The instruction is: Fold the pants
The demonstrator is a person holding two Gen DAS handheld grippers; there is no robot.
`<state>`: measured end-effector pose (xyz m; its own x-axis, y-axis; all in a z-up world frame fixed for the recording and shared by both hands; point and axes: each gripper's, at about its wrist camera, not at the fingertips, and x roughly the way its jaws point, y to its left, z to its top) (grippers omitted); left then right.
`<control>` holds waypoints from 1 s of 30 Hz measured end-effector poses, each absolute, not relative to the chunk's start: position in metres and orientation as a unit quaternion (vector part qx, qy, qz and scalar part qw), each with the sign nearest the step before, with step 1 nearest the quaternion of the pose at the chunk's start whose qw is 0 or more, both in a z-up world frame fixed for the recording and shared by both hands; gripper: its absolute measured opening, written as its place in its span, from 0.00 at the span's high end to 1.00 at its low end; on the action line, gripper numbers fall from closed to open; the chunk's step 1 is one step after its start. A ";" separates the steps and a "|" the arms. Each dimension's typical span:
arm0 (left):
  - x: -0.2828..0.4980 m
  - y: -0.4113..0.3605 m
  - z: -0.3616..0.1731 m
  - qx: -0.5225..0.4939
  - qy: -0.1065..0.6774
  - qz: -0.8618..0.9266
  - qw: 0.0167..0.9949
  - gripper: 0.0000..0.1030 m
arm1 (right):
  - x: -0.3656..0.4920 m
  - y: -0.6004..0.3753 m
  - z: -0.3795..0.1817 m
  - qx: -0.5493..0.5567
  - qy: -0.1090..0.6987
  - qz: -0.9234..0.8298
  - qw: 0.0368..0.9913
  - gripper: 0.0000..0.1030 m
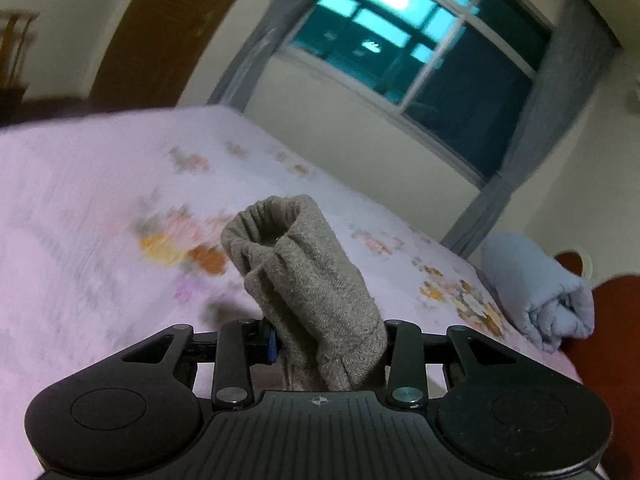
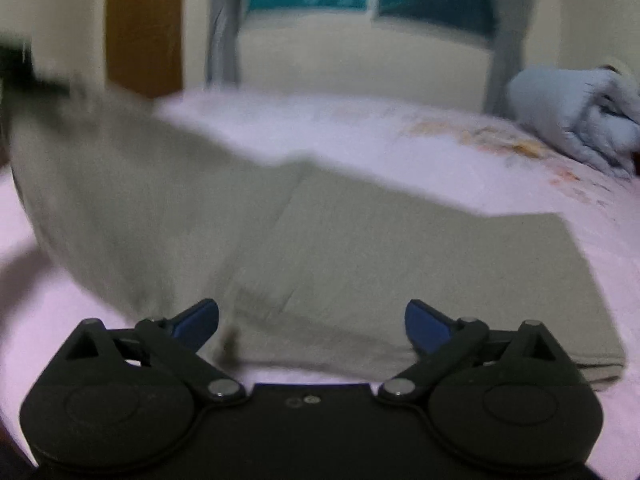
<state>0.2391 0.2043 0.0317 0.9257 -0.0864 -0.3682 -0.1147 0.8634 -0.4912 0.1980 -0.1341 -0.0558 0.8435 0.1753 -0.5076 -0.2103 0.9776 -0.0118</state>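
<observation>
- Gripped between the closed jaws of the left gripper [image 1: 326,344] is a bunched end of the pants [image 1: 308,280], the grey-brown fabric standing up above the fingers toward 12 o'clock in the left wrist view.
- Open jaws are shown on the right gripper [image 2: 312,324], with nothing between the blue pads [image 2: 200,318]; it is held just above the near edge of the garment.
- On the bed [image 1: 80,200], covered by a pink floral sheet, most of the pants [image 2: 400,264] is laid flat; in the right wrist view one part is raised off the sheet toward 10 o'clock and is blurred.
- A rolled pale-blue quilt [image 1: 540,288] is seen at 3 o'clock in the left view, well apart from the garment.
- A window [image 1: 420,52] with grey curtains is seen beyond the bed at 12 o'clock.
- The step is judged to be the carrying of the lifted end over the flat part to make a fold.
- A slip is risked if the thick bunch is only partly caught by the pads, so that the end would be dropped short of its mark.
- A crooked fold is risked if the flat part is dragged along, since it is not pinned by the open right gripper.
- Creases could be trapped beneath if the lifted cloth is laid down twisted.
</observation>
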 end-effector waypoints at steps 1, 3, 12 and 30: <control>0.240 0.193 0.043 -0.245 0.187 0.002 0.951 0.64 | 0.192 -0.150 -0.047 -0.008 0.246 0.100 0.964 0.07; 0.245 0.160 0.066 -0.203 0.175 -0.015 0.963 0.64 | 0.180 -0.185 -0.034 0.038 0.218 0.085 0.972 0.06; 0.286 -0.079 0.070 -0.054 0.222 -0.187 0.955 0.64 | 0.148 -0.382 -0.020 0.232 0.192 -0.072 0.951 0.06; 0.219 0.026 -0.005 -0.207 0.268 -0.114 0.934 0.00 | 0.153 -0.410 -0.044 0.426 0.238 0.085 0.869 0.07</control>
<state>0.2190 0.0258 -0.0046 0.8309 -0.3233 -0.4529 0.1019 0.8885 -0.4474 0.1526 -0.4099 -0.0445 0.8718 0.3511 -0.3416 0.0551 0.6227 0.7805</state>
